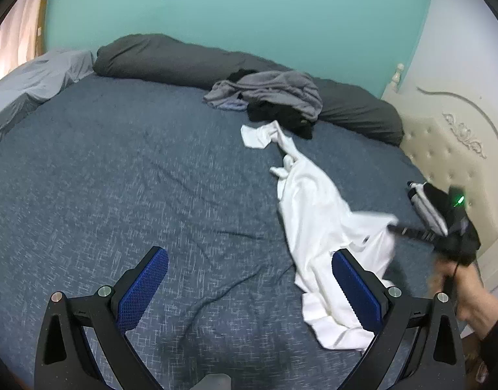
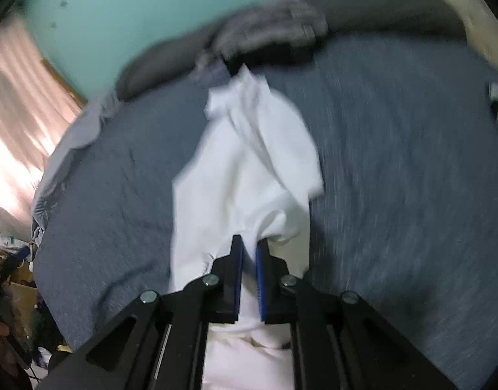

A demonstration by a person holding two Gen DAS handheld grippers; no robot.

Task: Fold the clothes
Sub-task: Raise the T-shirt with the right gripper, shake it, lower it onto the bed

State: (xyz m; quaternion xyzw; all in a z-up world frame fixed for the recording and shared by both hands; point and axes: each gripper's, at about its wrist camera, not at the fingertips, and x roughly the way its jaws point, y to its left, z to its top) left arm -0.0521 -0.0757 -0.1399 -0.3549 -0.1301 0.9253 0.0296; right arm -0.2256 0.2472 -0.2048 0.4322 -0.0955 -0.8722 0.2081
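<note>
A white garment (image 1: 317,214) lies stretched in a crumpled strip across the blue bed sheet (image 1: 125,169). My left gripper (image 1: 249,279) hovers wide open over the sheet, its right pad (image 1: 353,289) above the garment's near end, nothing between the pads. In the left wrist view my right gripper (image 1: 392,226) comes in from the right, held by a hand (image 1: 457,289), its tip at the garment's edge. The right wrist view shows that gripper (image 2: 249,243) shut on a bunched fold of the white garment (image 2: 249,162), which trails away over the bed.
A heap of grey and black clothes (image 1: 275,97) lies at the far side against a long dark bolster (image 1: 170,58). A cream padded headboard (image 1: 444,149) stands at the right. A black-and-white item (image 1: 424,201) lies near it. Curtains (image 2: 18,123) hang at the left.
</note>
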